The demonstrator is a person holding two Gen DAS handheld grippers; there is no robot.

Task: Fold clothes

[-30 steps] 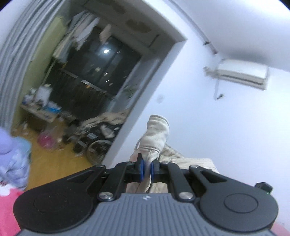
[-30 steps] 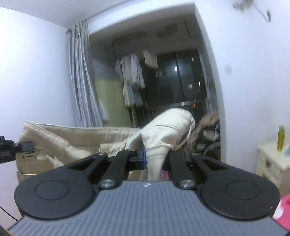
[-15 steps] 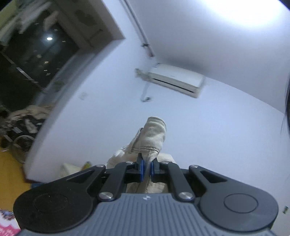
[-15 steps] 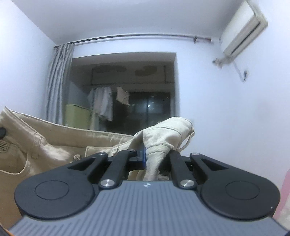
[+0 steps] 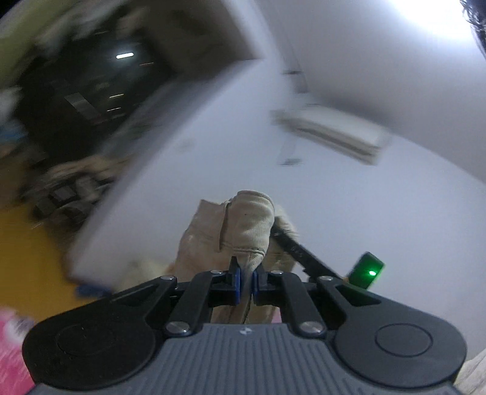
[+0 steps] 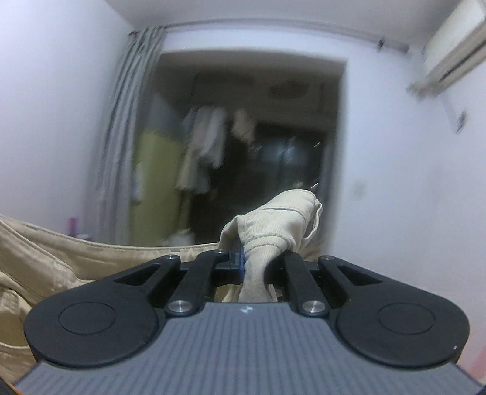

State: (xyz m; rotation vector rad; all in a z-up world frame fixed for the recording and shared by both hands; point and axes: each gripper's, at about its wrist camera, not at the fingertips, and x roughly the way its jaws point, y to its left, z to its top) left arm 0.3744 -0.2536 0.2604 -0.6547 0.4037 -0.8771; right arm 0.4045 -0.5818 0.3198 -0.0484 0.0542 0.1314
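Note:
A pair of beige trousers is held up in the air between both grippers. My left gripper is shut on a bunched corner of the cloth, which sticks up above its blue pads. In the left wrist view the other gripper's black finger and a green light show just to the right. My right gripper is shut on another bunched corner of the trousers. In the right wrist view the waistband stretches away to the left.
Both cameras tilt up at white walls, an air conditioner and a dark doorway with hanging laundry and a grey curtain. Wooden floor and pink bedding lie at the lower left. Dark hair shows top right.
Both grippers have swung with the trousers still pinched. The left view has turned back towards the doorway, and the right view has dipped. The right gripper's finger has come into the left view.

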